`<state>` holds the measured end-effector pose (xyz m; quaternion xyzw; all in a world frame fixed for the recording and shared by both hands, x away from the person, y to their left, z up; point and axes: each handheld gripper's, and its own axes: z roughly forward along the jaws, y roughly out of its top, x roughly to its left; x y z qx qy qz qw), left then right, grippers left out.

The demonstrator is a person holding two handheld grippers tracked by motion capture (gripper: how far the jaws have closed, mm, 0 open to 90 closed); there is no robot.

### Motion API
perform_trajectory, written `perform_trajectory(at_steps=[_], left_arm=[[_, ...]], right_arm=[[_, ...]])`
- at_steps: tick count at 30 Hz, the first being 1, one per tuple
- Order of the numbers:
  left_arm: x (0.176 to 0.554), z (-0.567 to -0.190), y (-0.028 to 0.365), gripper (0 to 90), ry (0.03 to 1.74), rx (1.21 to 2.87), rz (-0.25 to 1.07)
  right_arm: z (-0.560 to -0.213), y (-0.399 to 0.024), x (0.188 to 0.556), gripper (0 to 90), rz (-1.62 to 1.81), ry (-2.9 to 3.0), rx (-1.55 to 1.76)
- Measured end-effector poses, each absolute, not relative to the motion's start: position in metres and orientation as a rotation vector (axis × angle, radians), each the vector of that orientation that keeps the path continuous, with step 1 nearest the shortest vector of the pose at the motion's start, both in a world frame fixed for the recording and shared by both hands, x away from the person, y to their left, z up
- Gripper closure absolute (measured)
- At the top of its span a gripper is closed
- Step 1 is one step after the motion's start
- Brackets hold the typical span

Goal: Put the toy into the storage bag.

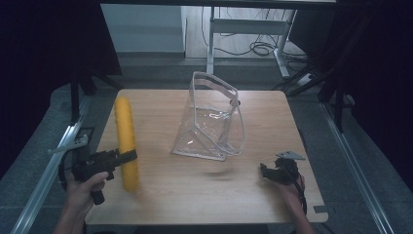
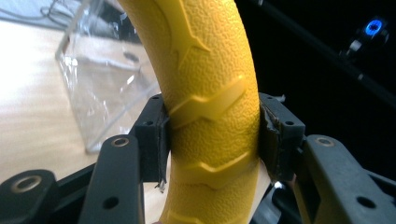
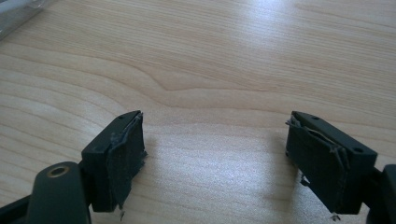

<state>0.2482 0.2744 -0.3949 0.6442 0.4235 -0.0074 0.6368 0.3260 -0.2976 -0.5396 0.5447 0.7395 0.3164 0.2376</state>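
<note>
Left gripper [image 1: 127,156] is clamped on a yellow ring [image 1: 125,141], at the left side of the wooden table [image 1: 195,195]. From the high view the ring stands on edge, seen nearly side-on, so it reads as a tall narrow band; can't tell whether its bottom edge touches the table or sits just above it. In the left gripper view both jaws press the ring [image 2: 210,107] from either side, pads flat against its pebbled surface (raised arrow-like ridges run across it). The left hand [image 1: 83,187] grips the handle near the table's front-left edge.

Right gripper [image 1: 267,171] is at the front right of the table, jaws apart with nothing between them. In the right gripper view, bare wood grain [image 3: 210,70] sits between the two worn pads [image 3: 123,154]; the gripper [image 3: 215,154] is low over the surface.

A clear plastic bag [image 1: 212,119] stands upright mid-table, mouth open at the top, well apart from both grippers. It also shows behind the ring in the left gripper view [image 2: 102,84].
</note>
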Motion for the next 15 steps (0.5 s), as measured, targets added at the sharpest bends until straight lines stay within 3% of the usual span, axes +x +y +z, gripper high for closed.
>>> perform_trajectory(at_steps=[15], left_arm=[[0.252, -0.365, 0.263, 50.5, 0.892, 1.303, 0.054]], right_arm=[[-0.540, -0.298, 0.326, 19.7, 0.871, 2.024, 1.496]])
